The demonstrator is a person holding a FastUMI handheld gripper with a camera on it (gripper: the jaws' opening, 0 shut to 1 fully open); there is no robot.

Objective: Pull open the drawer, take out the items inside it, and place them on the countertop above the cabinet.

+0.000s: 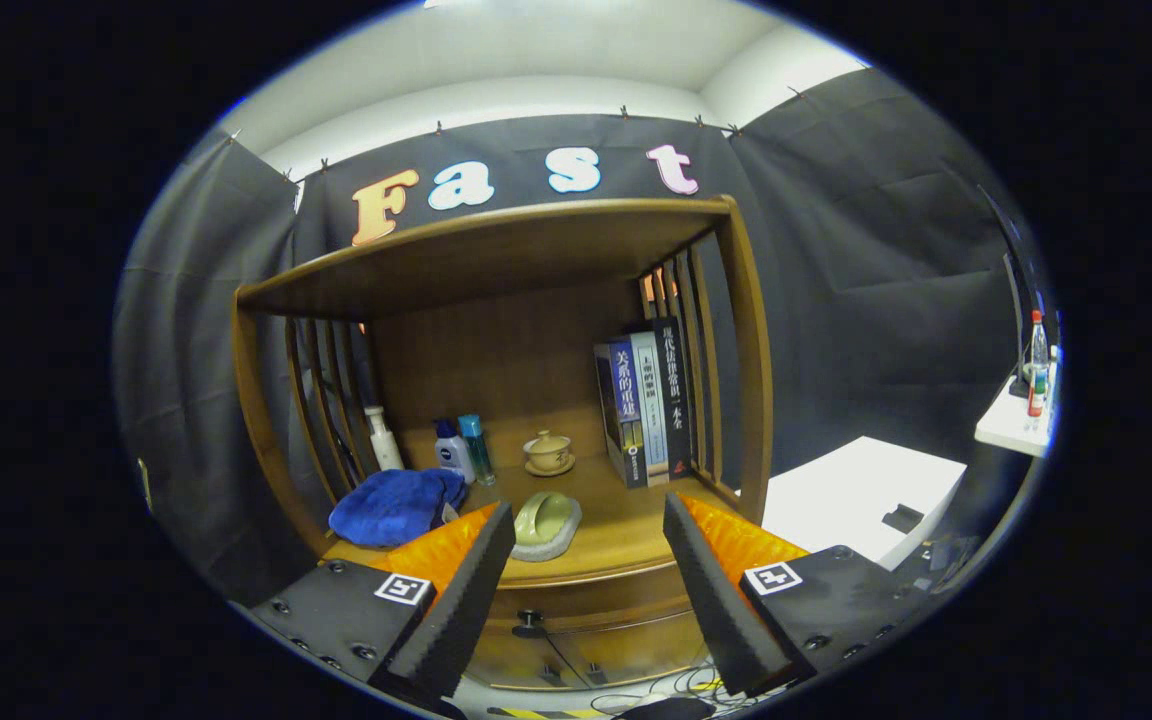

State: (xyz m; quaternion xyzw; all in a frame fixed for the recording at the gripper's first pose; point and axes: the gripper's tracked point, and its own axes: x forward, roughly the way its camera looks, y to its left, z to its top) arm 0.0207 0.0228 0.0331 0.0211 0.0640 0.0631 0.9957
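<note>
A wooden cabinet [496,270] with slatted sides stands ahead of me. Its countertop [626,530] holds several items. Below the countertop's front edge sits the drawer [596,610], closed, with a small dark knob [529,621] on its front. My gripper [588,520] is open, its fingers spread wide with nothing between them, raised in front of the countertop's edge and above the drawer. The drawer's inside is hidden.
On the countertop lie a blue cloth [398,505], a green slipper-shaped dish [547,525], a lidded cup on a saucer [548,452], three bottles [456,450] and upright books [644,410]. A white box [861,495] stands right of the cabinet. Cables lie on the floor below.
</note>
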